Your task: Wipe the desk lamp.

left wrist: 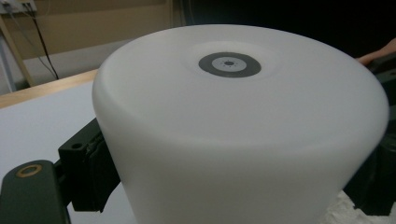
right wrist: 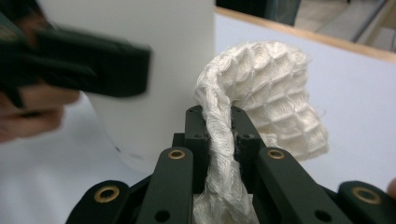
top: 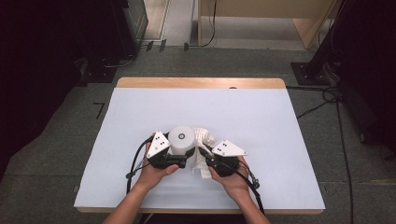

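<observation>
**Inspector:** Report the state of both tongs.

**Operator:** My left gripper (top: 180,161) is clamped around the white inverted cup (top: 181,139), which stands base-up near the middle of the white table sheet (top: 261,121); its grey-ringed base faces the ceiling. My right gripper (right wrist: 219,126) is clenched on a white waffle-weave cloth (right wrist: 268,98), pinched between its jaws.

**Inspector:** How does the cloth lie relative to the cup?

**Operator:** Just beside it, on the cup's right flank. The gathered length runs up out of my jaws and curls away from the wall; I cannot tell whether the fold touches it.

**Inspector:** Which hand is nearer the work?

**Operator:** The right. I judge the coming move is to press the cloth leftward against the cup's wall while the left steadies it.
</observation>
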Available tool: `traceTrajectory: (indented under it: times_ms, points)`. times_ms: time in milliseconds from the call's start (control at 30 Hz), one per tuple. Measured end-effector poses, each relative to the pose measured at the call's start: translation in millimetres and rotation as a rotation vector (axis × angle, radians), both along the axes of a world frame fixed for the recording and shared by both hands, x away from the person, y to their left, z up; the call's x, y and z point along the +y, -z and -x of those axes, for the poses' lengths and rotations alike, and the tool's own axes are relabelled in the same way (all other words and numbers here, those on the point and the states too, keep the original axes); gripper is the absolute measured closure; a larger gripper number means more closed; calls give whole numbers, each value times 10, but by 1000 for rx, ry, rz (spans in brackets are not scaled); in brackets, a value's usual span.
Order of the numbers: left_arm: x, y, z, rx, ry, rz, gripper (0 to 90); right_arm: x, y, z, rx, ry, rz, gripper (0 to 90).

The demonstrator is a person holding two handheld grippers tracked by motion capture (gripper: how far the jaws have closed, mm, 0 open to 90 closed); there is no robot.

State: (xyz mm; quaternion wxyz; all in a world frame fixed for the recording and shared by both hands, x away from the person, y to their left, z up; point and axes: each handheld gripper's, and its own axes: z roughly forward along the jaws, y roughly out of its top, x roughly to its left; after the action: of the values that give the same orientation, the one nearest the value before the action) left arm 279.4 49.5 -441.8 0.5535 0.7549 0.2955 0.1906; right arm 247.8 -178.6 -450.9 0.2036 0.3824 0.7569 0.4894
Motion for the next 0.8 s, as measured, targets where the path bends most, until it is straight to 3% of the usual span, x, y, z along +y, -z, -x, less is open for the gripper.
traceTrajectory:
  times_ms: [100, 133, 167, 233, 400, 500, 633, 733, 800]
  points:
    - [19, 64, -49, -1, -76, -50, 91, -116, 7, -69, 30, 73, 3, 804]
    - [19, 64, -49, -1, -76, -50, 91, -116, 7, -69, 30, 73, 3, 804]
    - [28, 104, -81, 0, -144, -76, 91, -206, 16, -103, 35, 119, 46, 798]
    - [64, 138, -117, 23, -163, -67, 91, -301, 72, -158, 76, 152, 92, 794]
    - [93, 158, -129, 28, -179, -76, 90, -483, 317, -264, 189, 211, 100, 737]
    - [92, 167, -124, 24, -175, -88, 90, -518, 351, -259, 191, 264, 92, 584]
    - [96, 181, -119, 25, -173, -96, 90, -558, 248, -218, 153, 321, 72, 401]
    - [90, 181, -120, 28, -171, -93, 90, -549, 146, -202, 156, 316, 5, 276]
    - [75, 190, -120, 28, -166, -100, 90, -483, 149, -215, 176, 301, -7, 182]
